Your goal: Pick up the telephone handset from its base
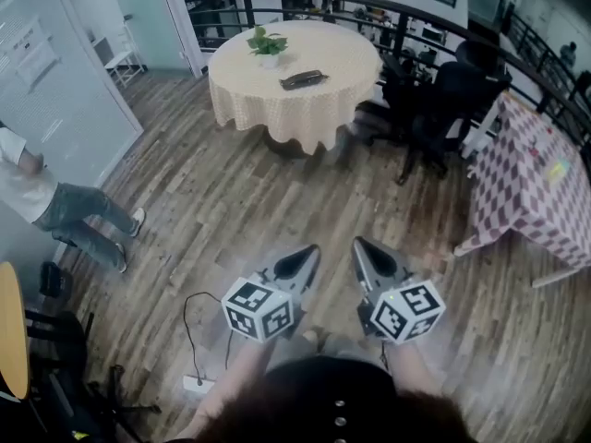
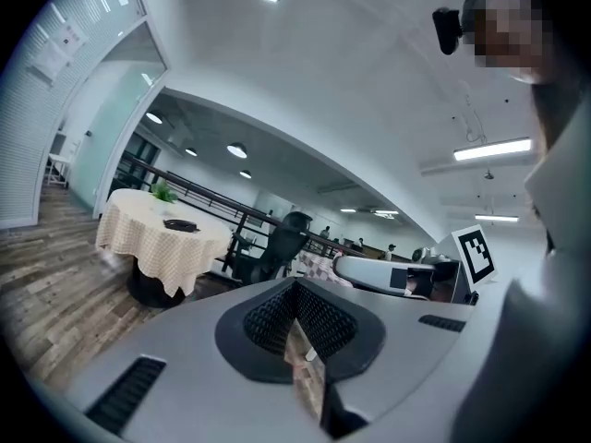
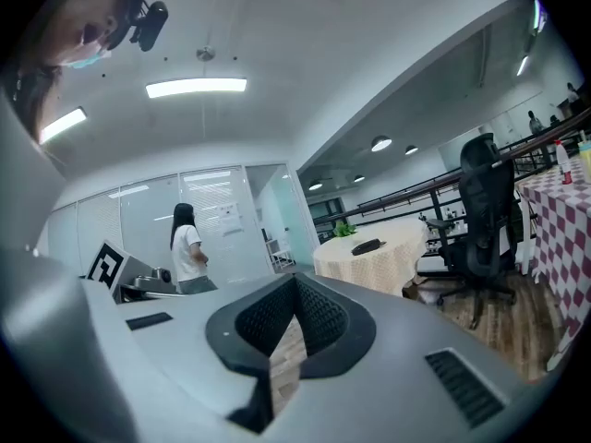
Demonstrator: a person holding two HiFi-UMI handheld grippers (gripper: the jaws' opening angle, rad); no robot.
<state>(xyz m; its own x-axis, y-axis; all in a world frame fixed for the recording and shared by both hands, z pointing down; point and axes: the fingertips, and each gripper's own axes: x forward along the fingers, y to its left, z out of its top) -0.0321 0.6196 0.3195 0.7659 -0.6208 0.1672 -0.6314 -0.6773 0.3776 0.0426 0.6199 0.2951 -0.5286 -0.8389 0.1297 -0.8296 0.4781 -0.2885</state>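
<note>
The left claw (image 1: 308, 253) and the right claw (image 1: 363, 247) are both clenched and empty, side by side above the wood floor (image 1: 203, 201). Far ahead stands a round, cloth-covered surface (image 1: 277, 109), with chairs (image 1: 443, 95) to its right. The telephone (image 1: 303, 79) lies on the surface near a plant (image 1: 267, 44), well apart from both claws.
</note>
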